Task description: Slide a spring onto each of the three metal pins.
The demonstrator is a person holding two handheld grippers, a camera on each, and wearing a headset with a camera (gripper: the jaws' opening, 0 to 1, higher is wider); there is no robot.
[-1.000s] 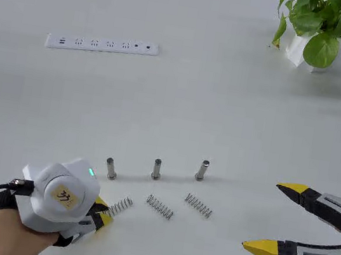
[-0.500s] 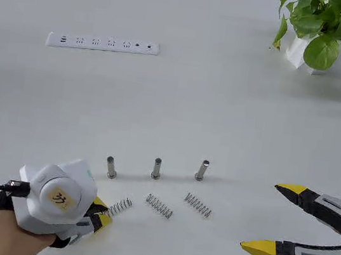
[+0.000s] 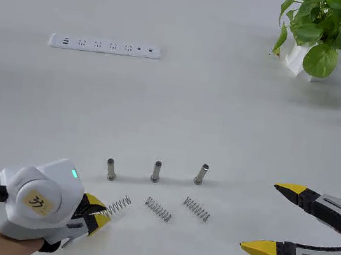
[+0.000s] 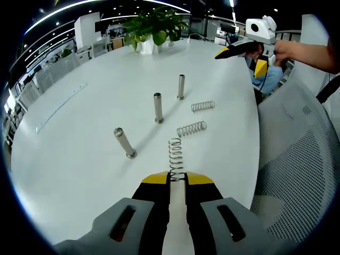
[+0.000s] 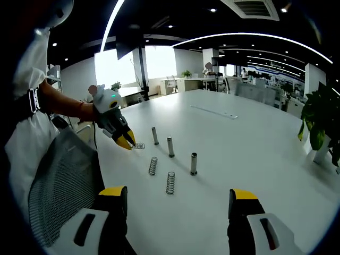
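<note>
Worktop (image 3: 224,110) white, w/ potted plant (image 3: 329,29) and power strip (image 3: 104,46) at the far edge, well apart from the work. Right gripper (image 3: 272,218) jaws wide apart, empty. Left gripper (image 3: 99,210) jaws together on near end of left spring (image 3: 119,204). Left pin (image 3: 111,169), mid pin (image 3: 156,171), right pin (image 3: 201,174) upright in a row, all bare. Mid spring (image 3: 158,208) & right spring (image 3: 197,209) lie flat just in front. Progress approx. 0 of 3: one spring gripped, none on a pin yet.
</note>
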